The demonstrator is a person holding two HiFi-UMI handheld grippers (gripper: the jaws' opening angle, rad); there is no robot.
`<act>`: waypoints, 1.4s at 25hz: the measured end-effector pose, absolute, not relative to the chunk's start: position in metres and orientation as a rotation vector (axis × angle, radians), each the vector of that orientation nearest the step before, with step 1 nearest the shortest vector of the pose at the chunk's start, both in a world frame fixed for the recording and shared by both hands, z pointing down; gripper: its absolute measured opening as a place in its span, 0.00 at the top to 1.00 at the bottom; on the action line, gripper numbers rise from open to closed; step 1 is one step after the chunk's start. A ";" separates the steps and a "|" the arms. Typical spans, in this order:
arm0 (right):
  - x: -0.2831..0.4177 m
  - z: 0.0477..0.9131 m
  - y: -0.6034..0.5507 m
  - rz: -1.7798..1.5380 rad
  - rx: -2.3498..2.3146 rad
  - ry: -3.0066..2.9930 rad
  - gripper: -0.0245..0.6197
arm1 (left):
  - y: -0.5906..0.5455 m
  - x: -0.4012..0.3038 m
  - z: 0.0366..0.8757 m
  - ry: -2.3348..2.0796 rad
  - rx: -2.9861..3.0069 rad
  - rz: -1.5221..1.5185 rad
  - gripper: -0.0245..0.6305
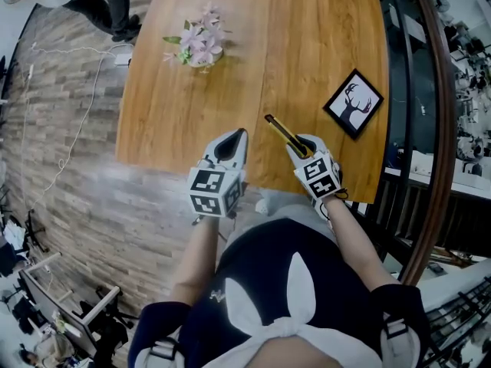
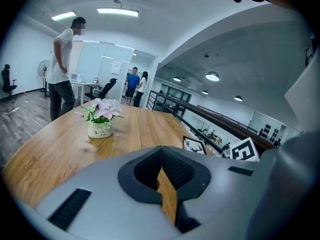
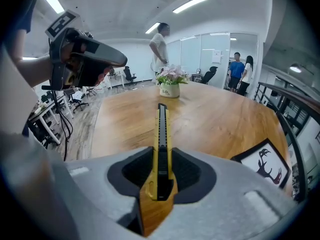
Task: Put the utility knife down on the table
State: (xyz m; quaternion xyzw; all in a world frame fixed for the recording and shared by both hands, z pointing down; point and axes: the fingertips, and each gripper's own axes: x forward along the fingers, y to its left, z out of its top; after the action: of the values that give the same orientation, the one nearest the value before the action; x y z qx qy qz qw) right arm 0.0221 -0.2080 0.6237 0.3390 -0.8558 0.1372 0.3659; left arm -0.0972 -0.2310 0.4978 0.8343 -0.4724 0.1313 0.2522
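Snugly, right tongs on utility knife

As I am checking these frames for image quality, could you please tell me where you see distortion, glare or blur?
Head view: strong fisheye bows the table edges; lighting is even. Left gripper view: dark vignetted corners, a bright ceiling strip light, flower pot sharp. Right gripper view: utility knife crisp, the distant standing person slightly soft.

Wooden tabletop in front of me, rounded corners, one seam running along its length, flower pot with pink blooms standing toward my far left, black-framed deer picture lying flat near the right edge, the two well apart.
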 end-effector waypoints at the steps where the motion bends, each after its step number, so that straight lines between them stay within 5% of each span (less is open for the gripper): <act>1: 0.021 0.626 -0.208 0.351 0.864 -2.196 0.78 | -0.231 -0.097 0.498 -1.284 2.266 0.356 0.93; 35: 0.023 0.685 -0.200 0.377 0.719 -2.075 0.78 | -0.234 -0.087 0.522 -1.229 2.247 0.433 0.93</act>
State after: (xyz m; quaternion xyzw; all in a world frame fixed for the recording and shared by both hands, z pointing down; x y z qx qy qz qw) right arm 0.0228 -0.1999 0.6853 0.2897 -0.8357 0.1520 0.4411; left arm -0.0868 -0.2344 0.5225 0.8334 -0.4556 0.1605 0.2687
